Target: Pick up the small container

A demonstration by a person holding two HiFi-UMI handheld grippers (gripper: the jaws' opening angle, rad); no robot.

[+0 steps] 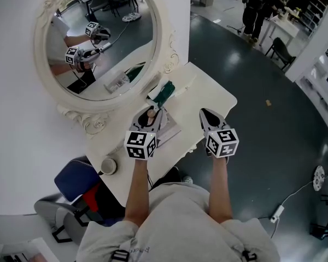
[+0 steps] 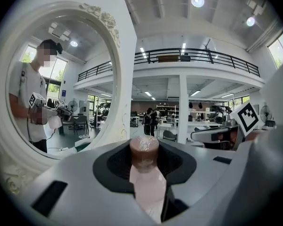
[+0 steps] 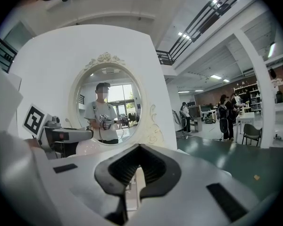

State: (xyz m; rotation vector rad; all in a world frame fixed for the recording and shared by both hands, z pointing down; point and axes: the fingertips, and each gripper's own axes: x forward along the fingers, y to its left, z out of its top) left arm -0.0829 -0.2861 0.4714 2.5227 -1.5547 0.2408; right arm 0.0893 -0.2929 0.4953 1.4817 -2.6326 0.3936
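1. Nearest the person, on the near left corner of the white table (image 1: 214, 91), sits a small round object (image 1: 109, 166). A blue chair (image 1: 75, 180) stands just beside that corner on the floor.

2. The left gripper (image 1: 152, 113) is over the near part of the table, towards its left edge. Its two fingers are clamped on the small container (image 2: 146, 185), a pale pink bottle with a brown cap. The bottle lies along the jaws with the cap pointing away from the person.

3. Below that gripper a flat paper sheet (image 1: 170, 132) lies on the table. The head view does not show whether the container touches it.

4. The right gripper (image 1: 207, 115) is beside the left one, over the near part of the table towards its right edge. Its fingers are drawn together, leaving only a thin slit, and nothing is between them.

5. Farther on, near the far left edge of the table, lies a green-and-white packet (image 1: 164, 92).

6. Beyond that edge a round mirror (image 1: 101, 34) in an ornate white frame hangs on the white wall. It reflects both grippers and the person holding them.

7. Farthest off, across the dark floor, people (image 1: 252, 7) stand by tables and a chair.
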